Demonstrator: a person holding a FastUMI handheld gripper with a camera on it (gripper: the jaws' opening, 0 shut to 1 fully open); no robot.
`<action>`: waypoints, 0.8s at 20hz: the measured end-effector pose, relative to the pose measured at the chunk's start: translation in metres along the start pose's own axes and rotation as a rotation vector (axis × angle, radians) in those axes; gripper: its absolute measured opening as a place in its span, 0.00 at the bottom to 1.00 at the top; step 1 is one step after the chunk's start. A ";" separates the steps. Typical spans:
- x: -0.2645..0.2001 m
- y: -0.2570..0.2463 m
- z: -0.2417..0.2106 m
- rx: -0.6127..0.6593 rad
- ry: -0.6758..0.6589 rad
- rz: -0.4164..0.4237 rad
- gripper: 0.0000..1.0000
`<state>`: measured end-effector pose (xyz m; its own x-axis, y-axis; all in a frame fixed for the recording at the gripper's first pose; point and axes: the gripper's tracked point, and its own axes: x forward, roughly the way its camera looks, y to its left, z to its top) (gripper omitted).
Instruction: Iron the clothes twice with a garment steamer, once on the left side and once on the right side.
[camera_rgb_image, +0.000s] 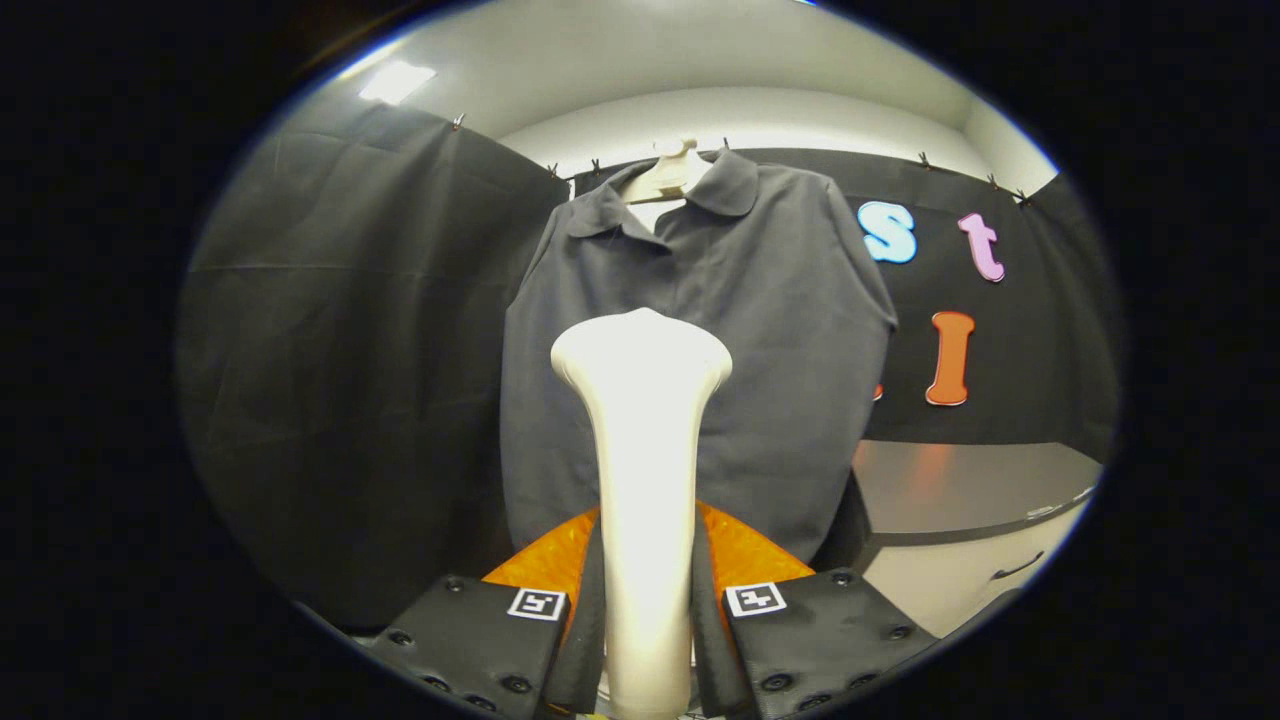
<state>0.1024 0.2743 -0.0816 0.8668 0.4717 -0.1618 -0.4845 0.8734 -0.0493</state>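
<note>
Tongs (648, 590) clenched on garment steamer (642, 420) handle, head upright before hanging shirt (700, 350). First pass apparently pending; next: head pressed to left side.

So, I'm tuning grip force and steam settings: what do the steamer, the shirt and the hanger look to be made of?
The garment steamer, clamped between the fingers of the gripper, looks like smooth cream plastic with a soft sheen. The shirt beyond it is a dark grey matte woven fabric, probably cotton or a blend; it hangs in soft folds. The hanger looks like pale wood or plastic; I can't tell which.
</note>
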 end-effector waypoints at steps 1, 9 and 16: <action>-0.007 -0.010 0.001 0.002 -0.005 -0.017 0.44; -0.067 -0.083 0.014 0.005 -0.055 -0.216 0.44; -0.110 -0.122 0.004 0.003 -0.054 -0.344 0.44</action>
<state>0.0668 0.1162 -0.0534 0.9843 0.1556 -0.0837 -0.1629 0.9827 -0.0885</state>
